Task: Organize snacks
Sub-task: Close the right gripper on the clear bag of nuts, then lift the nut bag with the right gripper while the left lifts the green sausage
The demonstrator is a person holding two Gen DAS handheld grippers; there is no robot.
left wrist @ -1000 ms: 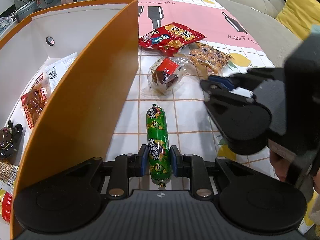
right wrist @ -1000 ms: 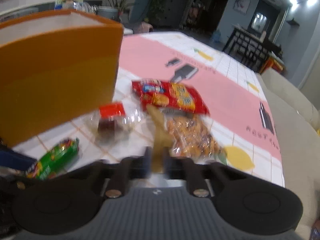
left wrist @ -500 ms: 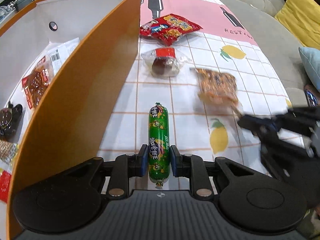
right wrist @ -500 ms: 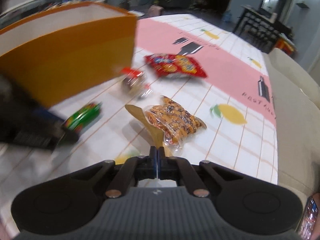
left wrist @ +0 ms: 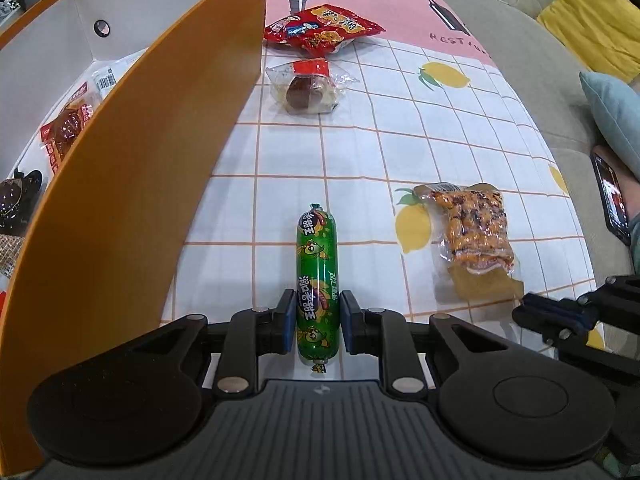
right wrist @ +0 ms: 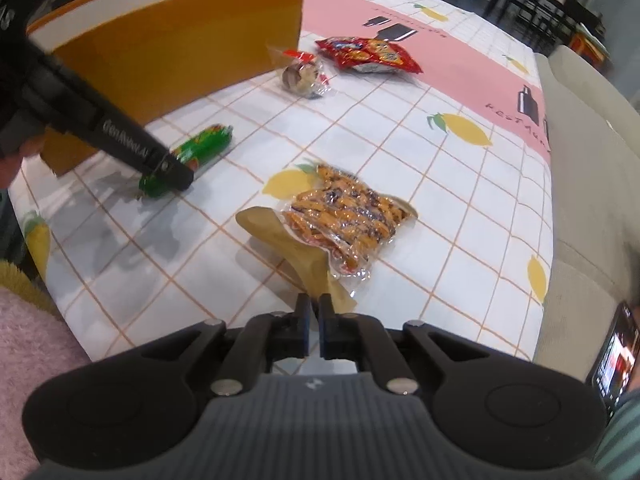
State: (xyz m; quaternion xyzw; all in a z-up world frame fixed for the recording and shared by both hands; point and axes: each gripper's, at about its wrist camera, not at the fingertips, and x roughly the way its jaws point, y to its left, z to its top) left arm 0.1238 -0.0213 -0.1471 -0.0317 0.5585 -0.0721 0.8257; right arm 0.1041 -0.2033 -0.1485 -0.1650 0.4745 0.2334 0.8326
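Observation:
In the left wrist view my left gripper is shut on the lower half of a green sausage stick, which lies on the checked tablecloth beside the orange box. My right gripper is shut on the tan flap of a clear packet of orange-brown snack; the packet's body rests on the cloth. The left wrist view shows that packet with the right gripper at its near end. From the right wrist view, the left gripper covers the sausage stick.
A red snack bag and a clear-wrapped brown pastry lie farther along the box wall. Several packets lie inside the box. A sofa with a yellow cushion borders the table's right side. A phone sits there.
The right gripper has pulled the orange-brown snack packet away from the pastry and red bag toward the table's near right. The left gripper, still on the sausage, has shifted slightly.

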